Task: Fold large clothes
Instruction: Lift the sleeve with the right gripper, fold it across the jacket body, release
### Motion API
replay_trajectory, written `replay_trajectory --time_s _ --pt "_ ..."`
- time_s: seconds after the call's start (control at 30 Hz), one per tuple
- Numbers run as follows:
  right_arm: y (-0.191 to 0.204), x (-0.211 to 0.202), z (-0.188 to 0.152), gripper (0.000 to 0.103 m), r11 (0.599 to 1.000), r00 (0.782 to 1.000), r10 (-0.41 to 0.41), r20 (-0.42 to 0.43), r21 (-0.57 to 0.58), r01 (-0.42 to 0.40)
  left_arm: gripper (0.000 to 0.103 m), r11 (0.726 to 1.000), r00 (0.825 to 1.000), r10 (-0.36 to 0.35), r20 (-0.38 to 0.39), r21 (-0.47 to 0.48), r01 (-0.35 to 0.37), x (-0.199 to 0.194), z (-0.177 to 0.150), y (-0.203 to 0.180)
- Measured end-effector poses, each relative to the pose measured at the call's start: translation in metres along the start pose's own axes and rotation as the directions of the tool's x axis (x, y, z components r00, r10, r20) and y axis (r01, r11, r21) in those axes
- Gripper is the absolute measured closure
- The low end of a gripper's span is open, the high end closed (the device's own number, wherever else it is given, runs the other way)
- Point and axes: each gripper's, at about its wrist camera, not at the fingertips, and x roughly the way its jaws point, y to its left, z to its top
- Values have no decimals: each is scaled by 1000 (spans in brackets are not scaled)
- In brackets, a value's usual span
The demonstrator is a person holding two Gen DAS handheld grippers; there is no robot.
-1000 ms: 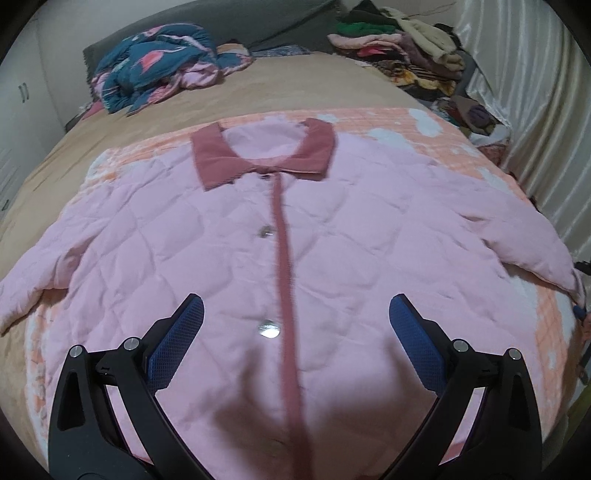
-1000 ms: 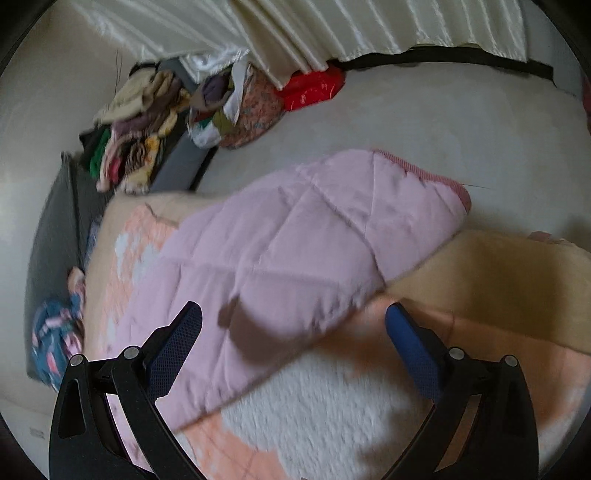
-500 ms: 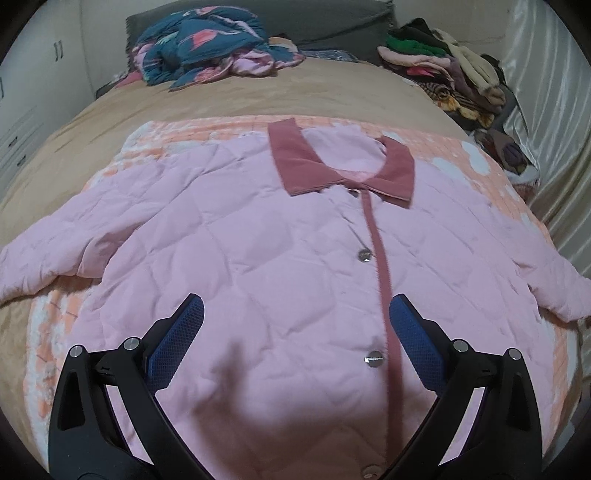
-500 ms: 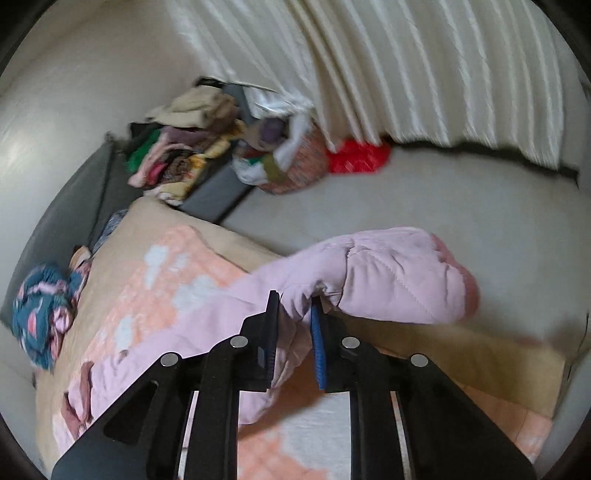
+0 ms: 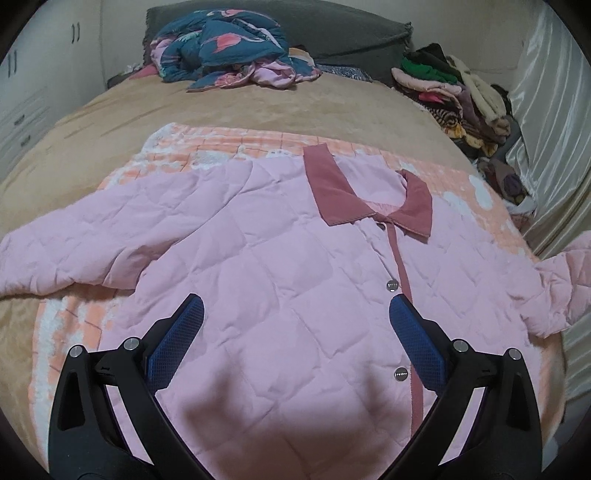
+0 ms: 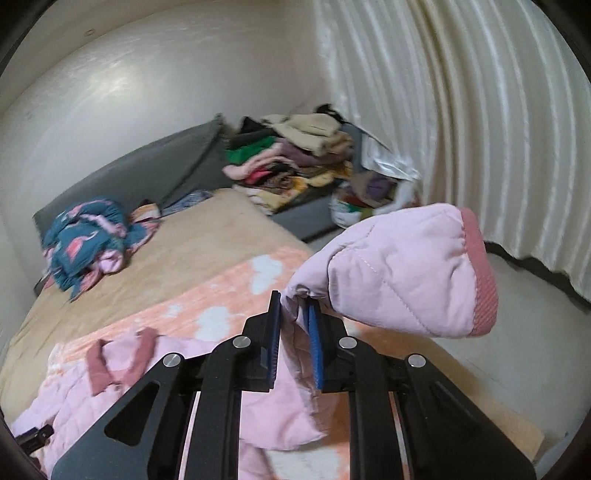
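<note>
Between the blue pads of the right tongs (image 6: 295,332) a fold of the pink quilted jacket's sleeve (image 6: 399,273) is clamped tight and held up above the bed, its darker ribbed cuff (image 6: 480,273) hanging free past the grip. The left tongs (image 5: 295,339) hover spread wide over the jacket's front with nothing between their pads.

The jacket (image 5: 280,280) itself lies face up and buttoned on an orange-and-white blanket (image 5: 229,147) spread over the tan bed (image 5: 221,103), collar (image 5: 369,192) toward the headboard. Its other sleeve (image 5: 74,254) lies stretched out flat toward the bed's edge. By my reading the folding has barely begun: the garment is laid out and smoothed, one sleeve is lifted ready to be brought across the chest, and the second sleeve, the sides and the final fold from hem to collar all remain.

Farther off, a crumpled blue patterned garment (image 5: 221,48) sits near the grey headboard (image 5: 332,33), and a heap of mixed clothes (image 6: 295,158) is stacked beside the bed by the pale curtain (image 6: 461,110). Both are well apart from the jacket. Nothing lies on the chest where the sleeve would land; the left tongs above it are the only thing in that path.
</note>
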Motion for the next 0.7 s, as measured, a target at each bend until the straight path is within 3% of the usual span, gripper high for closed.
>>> replay_trajectory --time_s 0.43,0.7 --pt "138 -11 4 90 971 984 177 8 -163 -173 9 985 996 -82 43 -146 87 -14 13 50" --pt "206 -1 -23 90 930 961 268 -67 -243 -276 9 973 995 -90 51 -211 99 -15 16 77"
